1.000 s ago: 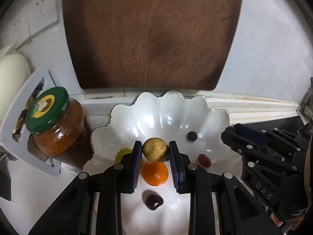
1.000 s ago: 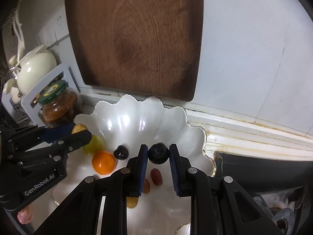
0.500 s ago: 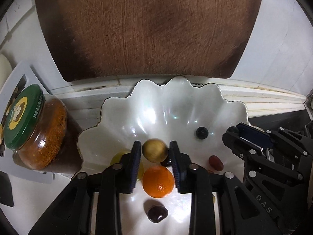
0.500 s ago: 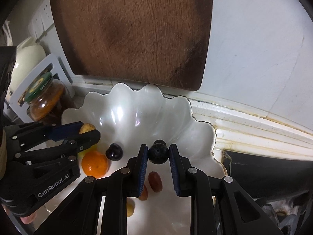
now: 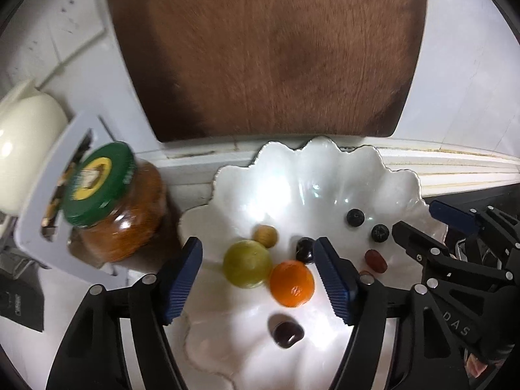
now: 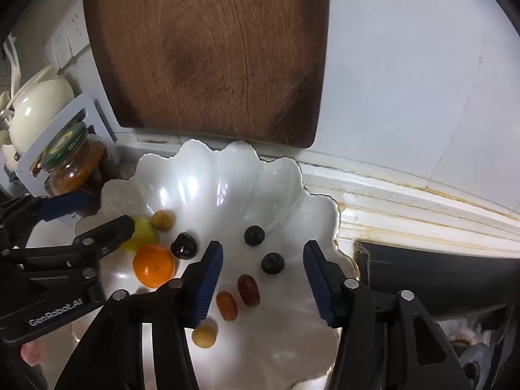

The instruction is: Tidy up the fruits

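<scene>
We spread both grippers, left gripper (image 5: 256, 274) and right gripper (image 6: 263, 284), jaws just opening, probably dropping fruit into the white dish (image 6: 227, 178).

A large dark-brown wooden cutting board (image 6: 211, 55) leans upright against the white wall (image 6: 406, 65), while to its left a green-lidded glass jar of orange-brown preserve (image 5: 113, 208) stands before a grey-white slotted stand (image 5: 42, 201) and a cream ceramic teapot (image 6: 35, 107).

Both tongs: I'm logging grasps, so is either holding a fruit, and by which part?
Nothing is held. The left tongs and right tongs have just been opening, and all fruit lies loose in the white dish.
</scene>
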`<state>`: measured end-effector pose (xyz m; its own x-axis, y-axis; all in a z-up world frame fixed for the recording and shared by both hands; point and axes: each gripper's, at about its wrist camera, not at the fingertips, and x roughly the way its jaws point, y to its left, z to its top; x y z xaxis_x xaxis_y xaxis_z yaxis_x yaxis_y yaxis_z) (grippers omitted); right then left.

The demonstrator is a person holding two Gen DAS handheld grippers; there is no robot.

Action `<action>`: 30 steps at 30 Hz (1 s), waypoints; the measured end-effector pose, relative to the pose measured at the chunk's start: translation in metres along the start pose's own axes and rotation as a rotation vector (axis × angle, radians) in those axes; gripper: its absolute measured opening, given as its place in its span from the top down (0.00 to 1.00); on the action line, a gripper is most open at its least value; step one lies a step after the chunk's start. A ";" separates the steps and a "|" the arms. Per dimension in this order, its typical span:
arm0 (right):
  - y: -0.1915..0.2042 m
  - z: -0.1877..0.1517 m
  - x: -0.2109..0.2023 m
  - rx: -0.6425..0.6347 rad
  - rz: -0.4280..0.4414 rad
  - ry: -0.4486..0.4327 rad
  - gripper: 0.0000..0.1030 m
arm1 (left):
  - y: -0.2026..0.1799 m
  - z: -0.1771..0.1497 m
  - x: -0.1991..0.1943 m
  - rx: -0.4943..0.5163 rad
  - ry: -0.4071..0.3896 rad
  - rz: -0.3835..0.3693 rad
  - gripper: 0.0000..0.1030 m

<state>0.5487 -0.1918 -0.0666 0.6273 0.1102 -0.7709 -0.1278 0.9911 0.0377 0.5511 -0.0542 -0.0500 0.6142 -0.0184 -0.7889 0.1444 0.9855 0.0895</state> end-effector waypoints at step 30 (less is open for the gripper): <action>0.044 -0.142 -0.223 0.074 -0.131 -0.348 0.26 | 0.006 -0.149 -0.221 0.016 -0.388 0.015 0.06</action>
<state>0.2944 -0.1829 0.0168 0.8598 -0.0115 -0.5105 0.0184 0.9998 0.0084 0.3010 -0.0194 0.0341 0.8637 -0.0696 -0.4992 0.1436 0.9833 0.1113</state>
